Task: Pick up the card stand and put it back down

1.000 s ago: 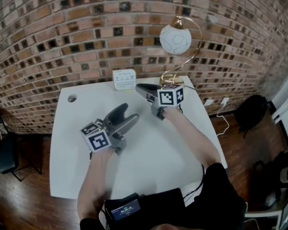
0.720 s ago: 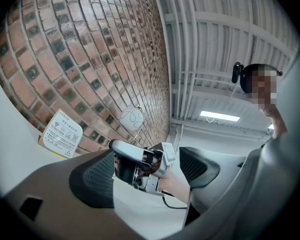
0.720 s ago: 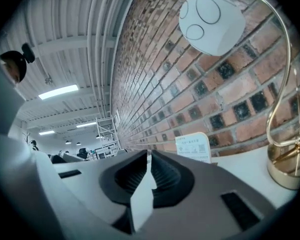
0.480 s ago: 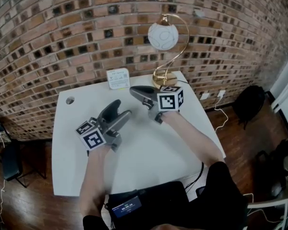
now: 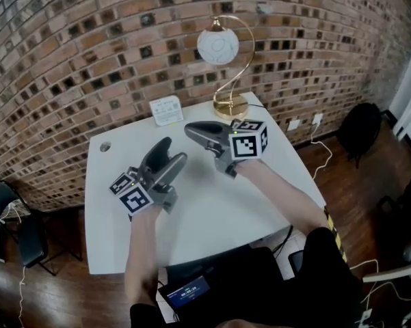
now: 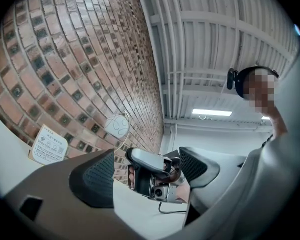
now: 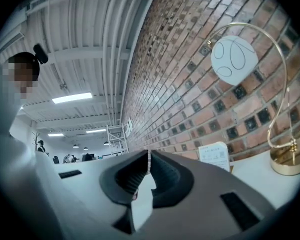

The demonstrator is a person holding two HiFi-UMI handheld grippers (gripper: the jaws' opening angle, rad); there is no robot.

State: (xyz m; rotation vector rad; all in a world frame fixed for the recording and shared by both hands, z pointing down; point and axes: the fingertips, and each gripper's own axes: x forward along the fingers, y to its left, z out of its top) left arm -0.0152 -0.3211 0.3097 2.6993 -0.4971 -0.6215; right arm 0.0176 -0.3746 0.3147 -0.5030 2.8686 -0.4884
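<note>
The card stand (image 5: pixel 166 110) is a small white upright card at the back of the white table (image 5: pixel 212 210), close to the brick wall. It also shows in the left gripper view (image 6: pixel 49 145) and in the right gripper view (image 7: pixel 214 156). My left gripper (image 5: pixel 169 154) hovers over the table's middle, in front of the card, open (image 6: pixel 147 171) with nothing between its jaws. My right gripper (image 5: pixel 191 129) is held just right of it, pointing left, apart from the card. Its jaws are shut (image 7: pixel 149 156) on nothing.
A gold arc lamp with a white globe (image 5: pixel 217 46) has its base (image 5: pixel 230 106) at the table's back right, near the right gripper. A small round hole (image 5: pixel 106 146) is at the table's left. A chair (image 5: pixel 20 231) stands on the floor to the left, a black bag (image 5: pixel 359 139) to the right.
The head view has shifted, so the table sits more tilted in the picture. Both grippers hold much the same pose over the table, apart from the card stand.
</note>
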